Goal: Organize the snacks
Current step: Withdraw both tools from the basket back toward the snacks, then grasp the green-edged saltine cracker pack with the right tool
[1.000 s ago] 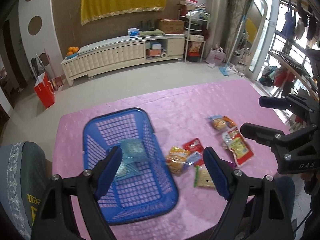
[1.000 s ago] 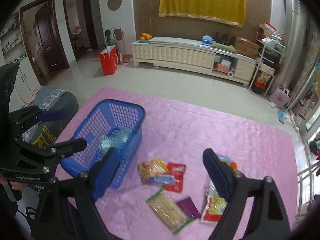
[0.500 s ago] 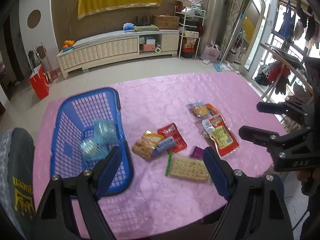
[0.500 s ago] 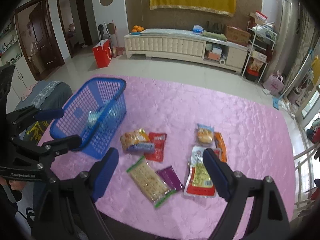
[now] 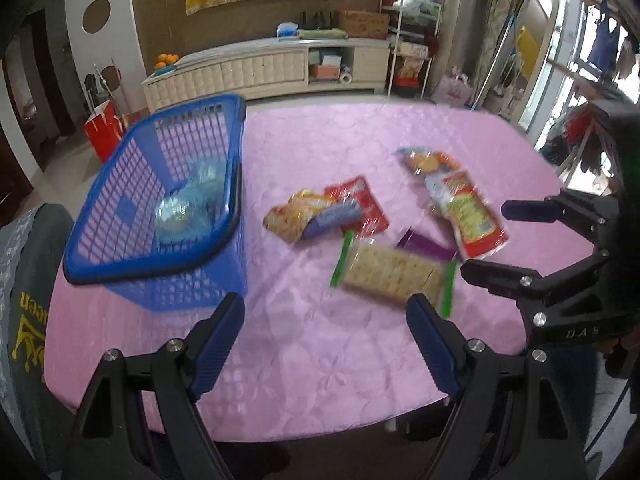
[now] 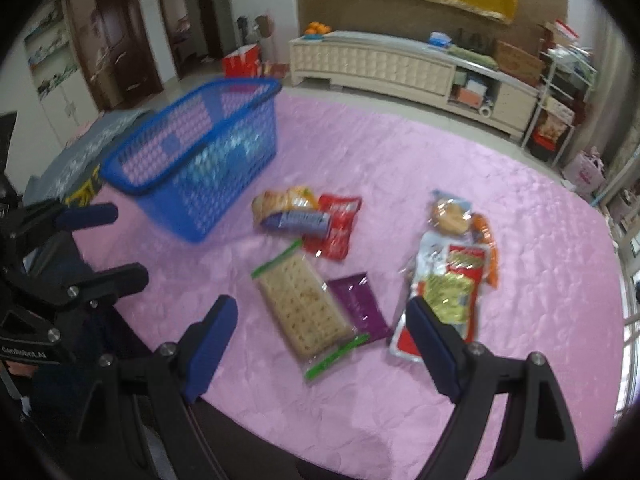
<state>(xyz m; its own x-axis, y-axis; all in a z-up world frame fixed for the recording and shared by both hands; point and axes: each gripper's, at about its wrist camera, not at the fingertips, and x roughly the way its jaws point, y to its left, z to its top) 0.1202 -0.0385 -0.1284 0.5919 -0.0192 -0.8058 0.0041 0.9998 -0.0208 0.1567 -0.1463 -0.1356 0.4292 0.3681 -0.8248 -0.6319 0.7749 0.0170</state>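
Dropping in low now, both grippers closer to the snacks vs a sec ago; left gripper (image 5: 326,312) & right gripper (image 6: 322,316) wide open, empty; cracker pack (image 6: 302,308) on cloth beside blue basket (image 5: 100,276), pickup looks next

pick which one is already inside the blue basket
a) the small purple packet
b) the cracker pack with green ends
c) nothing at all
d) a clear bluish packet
d: a clear bluish packet lies on the floor of the blue basket, while the cracker pack and the purple packet lie out on the pink tablecloth.
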